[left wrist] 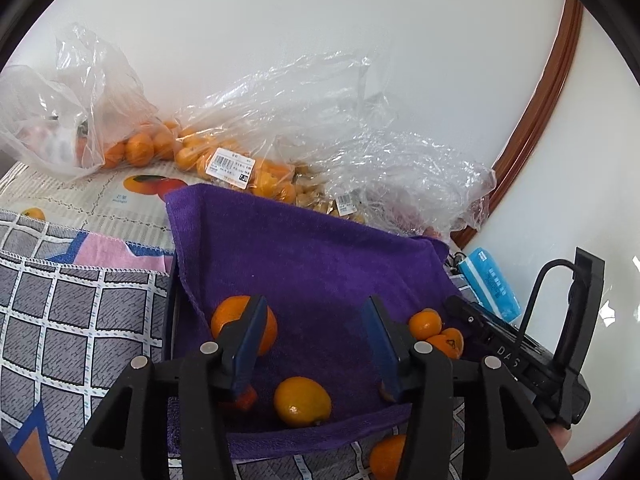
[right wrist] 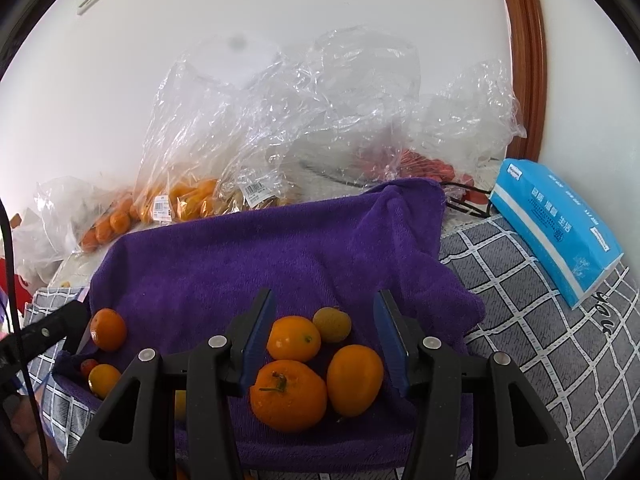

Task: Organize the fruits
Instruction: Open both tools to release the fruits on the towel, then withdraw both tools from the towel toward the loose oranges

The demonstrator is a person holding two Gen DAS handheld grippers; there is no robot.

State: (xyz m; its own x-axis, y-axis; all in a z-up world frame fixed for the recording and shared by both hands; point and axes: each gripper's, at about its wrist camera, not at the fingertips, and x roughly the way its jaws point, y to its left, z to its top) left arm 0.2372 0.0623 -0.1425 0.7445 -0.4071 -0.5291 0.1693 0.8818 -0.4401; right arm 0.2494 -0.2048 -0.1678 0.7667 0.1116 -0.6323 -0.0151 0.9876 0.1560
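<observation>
I'm in a home: a patterned tablecloth (right wrist: 532, 320) covers my table. Shop-labelled fruit bags (right wrist: 192, 184) lie at eleven o'clock, a tissue pack (right wrist: 560, 224) at two, by wooden door trim (right wrist: 528, 60).

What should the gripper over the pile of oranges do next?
Probably close gently on one fruit. The right gripper hangs open above a cluster of oranges on the purple towel, its jaws apart around them, gripping nothing yet.

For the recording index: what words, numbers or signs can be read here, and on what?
"7.20": white price sticker on the clear plastic bag of oranges.
"DAS": black right gripper body.
"you": grey checked cloth.
Blue tissue pack: print unreadable.
Other bag stickers: too small.
</observation>
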